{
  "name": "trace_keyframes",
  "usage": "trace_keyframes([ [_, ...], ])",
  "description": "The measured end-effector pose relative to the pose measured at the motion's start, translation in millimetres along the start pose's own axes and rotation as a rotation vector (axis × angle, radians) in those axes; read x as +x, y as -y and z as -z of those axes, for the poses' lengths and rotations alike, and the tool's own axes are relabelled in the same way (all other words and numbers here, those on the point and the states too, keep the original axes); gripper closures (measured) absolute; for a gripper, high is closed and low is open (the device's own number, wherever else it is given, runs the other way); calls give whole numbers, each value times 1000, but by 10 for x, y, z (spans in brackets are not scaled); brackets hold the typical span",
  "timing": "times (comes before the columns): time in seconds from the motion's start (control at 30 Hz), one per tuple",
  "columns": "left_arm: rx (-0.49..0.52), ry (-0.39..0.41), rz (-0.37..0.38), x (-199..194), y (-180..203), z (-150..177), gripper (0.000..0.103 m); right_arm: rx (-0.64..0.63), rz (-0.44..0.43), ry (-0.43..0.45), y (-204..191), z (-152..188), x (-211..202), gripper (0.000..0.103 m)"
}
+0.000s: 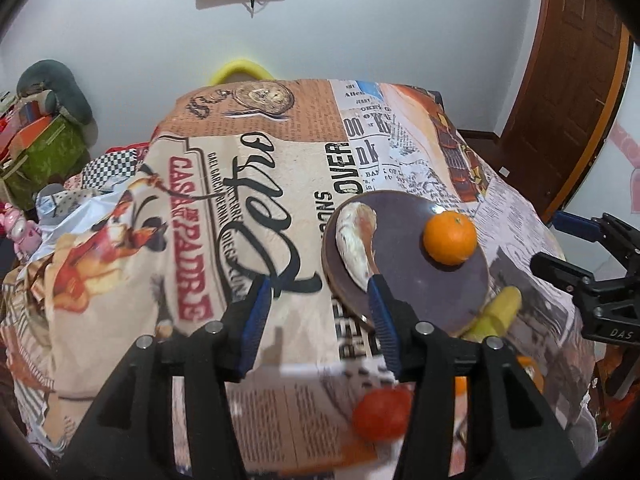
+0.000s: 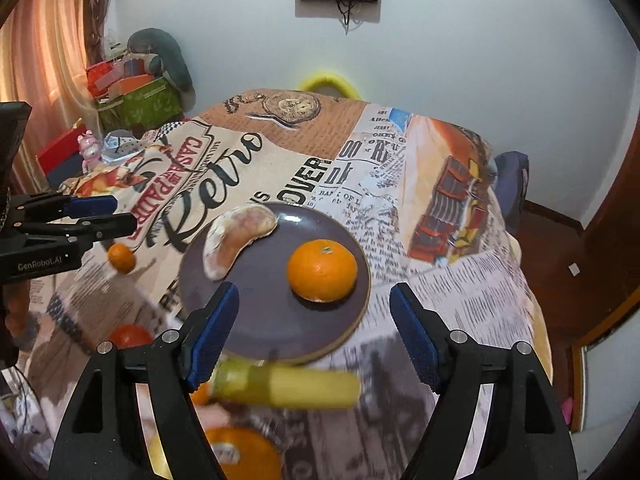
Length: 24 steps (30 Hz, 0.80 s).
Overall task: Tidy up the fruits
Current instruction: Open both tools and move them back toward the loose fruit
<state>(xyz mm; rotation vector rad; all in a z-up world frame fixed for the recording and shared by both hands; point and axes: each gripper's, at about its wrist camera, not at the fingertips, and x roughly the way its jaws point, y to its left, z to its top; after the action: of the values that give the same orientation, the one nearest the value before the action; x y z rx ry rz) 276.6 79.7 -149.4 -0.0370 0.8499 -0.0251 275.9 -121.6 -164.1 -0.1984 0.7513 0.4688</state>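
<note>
We see a dark plate [image 2: 248, 320] on the cloth-covered surface [image 2: 460, 288], carrying a mandarin [image 2: 322, 271] and, apart from it, a pale sweet potato [image 2: 236, 240] at the rim. An ear of corn [image 2: 286, 388] lies just beside the plate's near edge. Both our left gripper [image 1: 320, 312] and right gripper [image 2: 314, 320] have their fingers spread apart, holding nothing.
</note>
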Motion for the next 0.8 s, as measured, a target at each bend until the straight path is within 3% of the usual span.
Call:
trace_keyframes([
  [0.37,2,-12,3,-404,51,427,51,60,-25,-23,-193,483,-359,27],
  [0.8,-8,-65,27,-388,126,800,39,177,-94,-127,-174,925,-183,27],
])
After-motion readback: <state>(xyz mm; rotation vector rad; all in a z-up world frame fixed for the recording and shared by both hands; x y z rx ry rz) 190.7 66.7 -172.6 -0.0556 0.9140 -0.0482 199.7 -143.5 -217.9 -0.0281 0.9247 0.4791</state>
